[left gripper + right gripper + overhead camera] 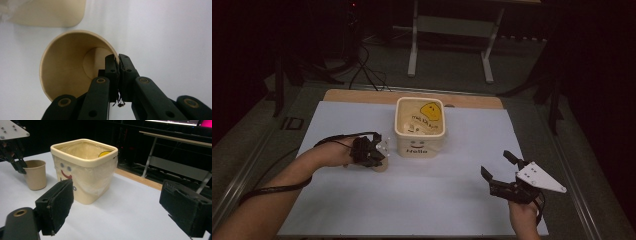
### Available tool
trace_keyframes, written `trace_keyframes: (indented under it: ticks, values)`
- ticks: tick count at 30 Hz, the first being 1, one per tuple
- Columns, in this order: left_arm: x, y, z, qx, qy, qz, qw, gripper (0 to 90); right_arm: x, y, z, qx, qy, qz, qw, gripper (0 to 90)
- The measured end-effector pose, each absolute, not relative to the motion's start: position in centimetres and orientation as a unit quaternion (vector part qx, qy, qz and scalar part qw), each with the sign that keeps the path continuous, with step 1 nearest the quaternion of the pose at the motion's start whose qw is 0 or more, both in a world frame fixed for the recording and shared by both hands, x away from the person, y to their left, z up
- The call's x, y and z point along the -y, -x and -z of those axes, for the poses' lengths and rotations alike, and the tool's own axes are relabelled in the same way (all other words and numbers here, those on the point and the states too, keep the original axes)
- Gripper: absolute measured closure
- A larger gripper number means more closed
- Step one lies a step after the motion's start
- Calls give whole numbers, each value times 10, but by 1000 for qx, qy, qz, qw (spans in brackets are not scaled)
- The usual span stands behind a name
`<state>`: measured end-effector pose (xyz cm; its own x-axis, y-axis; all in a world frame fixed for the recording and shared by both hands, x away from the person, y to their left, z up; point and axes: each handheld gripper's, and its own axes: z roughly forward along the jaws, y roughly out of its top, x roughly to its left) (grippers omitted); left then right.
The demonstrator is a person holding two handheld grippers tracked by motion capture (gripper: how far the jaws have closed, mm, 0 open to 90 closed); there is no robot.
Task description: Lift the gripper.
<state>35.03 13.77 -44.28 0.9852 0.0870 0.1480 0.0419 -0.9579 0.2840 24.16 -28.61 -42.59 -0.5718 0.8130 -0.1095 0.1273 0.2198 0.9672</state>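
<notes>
A white sheet (422, 200) covers the table, and on it, toward the far side and near the middle, stands a square cream bin (420, 127) lined with a thin clear plastic bag; its front wall carries a smiling face and the word "Hello", and a yellow piece with dark scribbles lies inside it. Just to the left of the bin, close to its front corner but not touching it, a small tan paper cup (381, 165) stands upright on the sheet. The left gripper (379, 150) reaches down over this cup from the left, with the person's left hand (343, 156) behind it and a black cable trailing back along the forearm. In the left gripper view its jaws are pressed together on the near wall of the cup, one jaw inside the rim and the other outside, and the empty bottom of the cup is visible beyond them. The right gripper (497, 167) hovers above the sheet at the right front, well apart from both the bin and the cup, its grey three-cornered plate pointing to the right. Its jaws stand wide apart with nothing between them, and the right gripper view looks through that gap at the bin's smiling face and the cup to its left.
</notes>
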Motion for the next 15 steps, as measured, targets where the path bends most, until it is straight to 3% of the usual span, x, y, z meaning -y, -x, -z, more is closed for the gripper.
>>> trace_keyframes:
  ticks: [15]
  values:
    - [-151, -341, 415, -19, -984, -60, 165, 887, 286, -242, 426, -711, -332, -531, 321, 120]
